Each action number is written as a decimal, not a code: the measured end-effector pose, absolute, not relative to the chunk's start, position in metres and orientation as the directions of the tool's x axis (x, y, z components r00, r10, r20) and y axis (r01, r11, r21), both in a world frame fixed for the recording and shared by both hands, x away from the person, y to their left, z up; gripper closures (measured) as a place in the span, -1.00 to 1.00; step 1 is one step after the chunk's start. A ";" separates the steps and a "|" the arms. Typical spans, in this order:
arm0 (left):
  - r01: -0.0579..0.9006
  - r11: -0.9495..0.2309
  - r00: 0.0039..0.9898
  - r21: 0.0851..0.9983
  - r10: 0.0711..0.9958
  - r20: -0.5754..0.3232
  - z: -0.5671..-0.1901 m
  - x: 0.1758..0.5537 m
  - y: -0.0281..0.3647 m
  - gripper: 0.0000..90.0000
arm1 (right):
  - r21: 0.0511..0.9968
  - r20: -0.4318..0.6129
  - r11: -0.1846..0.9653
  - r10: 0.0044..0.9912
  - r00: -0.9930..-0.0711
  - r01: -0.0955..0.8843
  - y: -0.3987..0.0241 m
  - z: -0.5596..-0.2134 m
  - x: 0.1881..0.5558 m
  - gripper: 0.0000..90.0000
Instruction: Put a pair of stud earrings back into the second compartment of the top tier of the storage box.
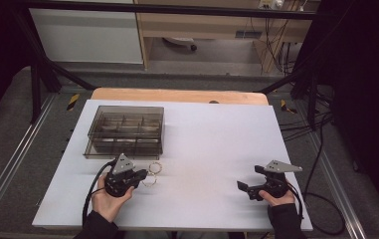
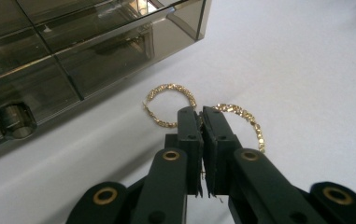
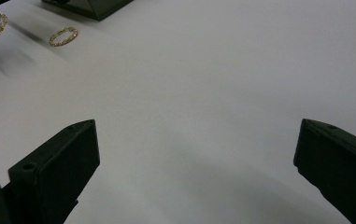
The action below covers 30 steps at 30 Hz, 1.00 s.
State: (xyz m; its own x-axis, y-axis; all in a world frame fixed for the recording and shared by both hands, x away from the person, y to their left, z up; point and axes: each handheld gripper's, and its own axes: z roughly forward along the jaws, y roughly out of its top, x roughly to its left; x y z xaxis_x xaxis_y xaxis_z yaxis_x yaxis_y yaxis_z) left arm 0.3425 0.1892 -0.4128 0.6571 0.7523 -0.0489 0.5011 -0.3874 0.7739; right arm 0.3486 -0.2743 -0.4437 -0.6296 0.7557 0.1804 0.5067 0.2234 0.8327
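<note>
My left gripper [image 2: 201, 114] has its jaws pinched together at the near edges of two gold hoop earrings; from the left gripper view I cannot tell whether either hoop is truly caught between the pads. The left hoop [image 2: 168, 105] lies flat on the white tabletop [image 1: 212, 149] just in front of the smoky compartment box [image 1: 125, 131] — close to its front wall but apart from it; the right hoop [image 2: 243, 123] lies beside the first, the jaw tips sitting between the two. In the high view both sit near the box's front right corner. My right gripper [image 1: 244, 188] rests well apart at the table's right side, jaws spread wide over bare surface, holding nothing.
</note>
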 end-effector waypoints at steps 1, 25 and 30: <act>0.501 -0.386 0.657 0.775 0.752 -0.050 -0.413 0.342 0.189 0.92 | 0.833 0.180 0.224 0.755 -0.631 0.506 -0.274 -0.444 0.349 -0.98; 0.500 -0.370 0.647 0.783 0.760 -0.054 -0.397 0.338 0.202 0.92 | 0.831 0.181 0.225 0.756 -0.629 0.508 -0.274 -0.444 0.349 -0.98; 0.500 -0.360 0.640 0.788 0.766 -0.057 -0.393 0.338 0.207 0.92 | 0.832 0.181 0.224 0.756 -0.629 0.508 -0.274 -0.444 0.349 -0.98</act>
